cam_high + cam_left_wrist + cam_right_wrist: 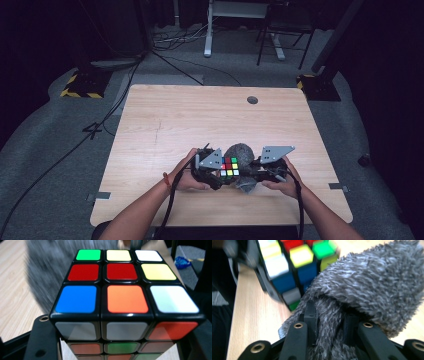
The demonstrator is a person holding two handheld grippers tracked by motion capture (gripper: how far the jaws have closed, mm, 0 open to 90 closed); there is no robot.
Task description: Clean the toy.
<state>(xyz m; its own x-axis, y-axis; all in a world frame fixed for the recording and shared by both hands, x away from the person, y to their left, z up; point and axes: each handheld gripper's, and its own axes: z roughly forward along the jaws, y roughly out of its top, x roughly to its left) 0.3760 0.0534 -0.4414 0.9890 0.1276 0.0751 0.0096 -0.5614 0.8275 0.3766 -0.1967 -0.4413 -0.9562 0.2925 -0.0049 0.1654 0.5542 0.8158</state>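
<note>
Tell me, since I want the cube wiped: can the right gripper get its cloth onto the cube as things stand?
Probably yes. The right gripper is shut on the grey cloth, which already lies against the cube held in the left gripper; nothing sits between them.

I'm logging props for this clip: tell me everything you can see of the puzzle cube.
The puzzle cube is black plastic, three by three, its coloured tiles scrambled. The left hand-held gripper clamps it just above the table's near edge. A grey fuzzy cloth, pinched in the right hand-held gripper, presses against one side.
</note>
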